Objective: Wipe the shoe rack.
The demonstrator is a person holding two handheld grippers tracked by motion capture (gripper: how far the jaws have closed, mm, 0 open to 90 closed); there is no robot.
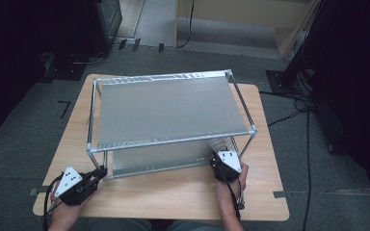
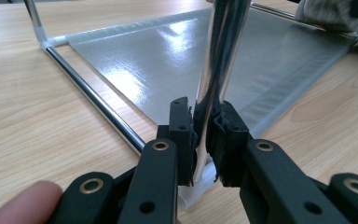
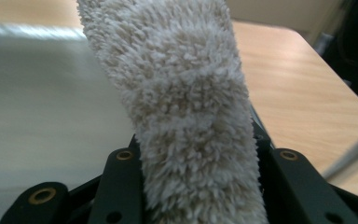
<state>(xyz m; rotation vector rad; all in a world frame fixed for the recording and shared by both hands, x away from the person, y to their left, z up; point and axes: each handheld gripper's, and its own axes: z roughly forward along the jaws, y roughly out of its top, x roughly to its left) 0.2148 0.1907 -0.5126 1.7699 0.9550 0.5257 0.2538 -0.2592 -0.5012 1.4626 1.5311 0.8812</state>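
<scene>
A: Where's the cloth [image 3: 182,107] relative to the rack [image 1: 168,108]?

B: At the rack's near right corner, down by the lower shelf [image 1: 159,161]. The right gripper [image 1: 225,165] has its jaws clamped on it, fluffy pile bulging between them.

A: And the left gripper [image 2: 205,135]?

B: Pinched tight on the rack's near left post [image 2: 219,60], just above the foot, steadying it.

A: How far along?

B: Early, I'd judge: the cloth looks only just brought to the lower shelf; the wiping remains.

A: Do the views differ?

B: The high view gives the whole rack on the table [image 1: 173,192]; the left gripper view shows the grip on the post, the right one the cloth's texture.
</scene>
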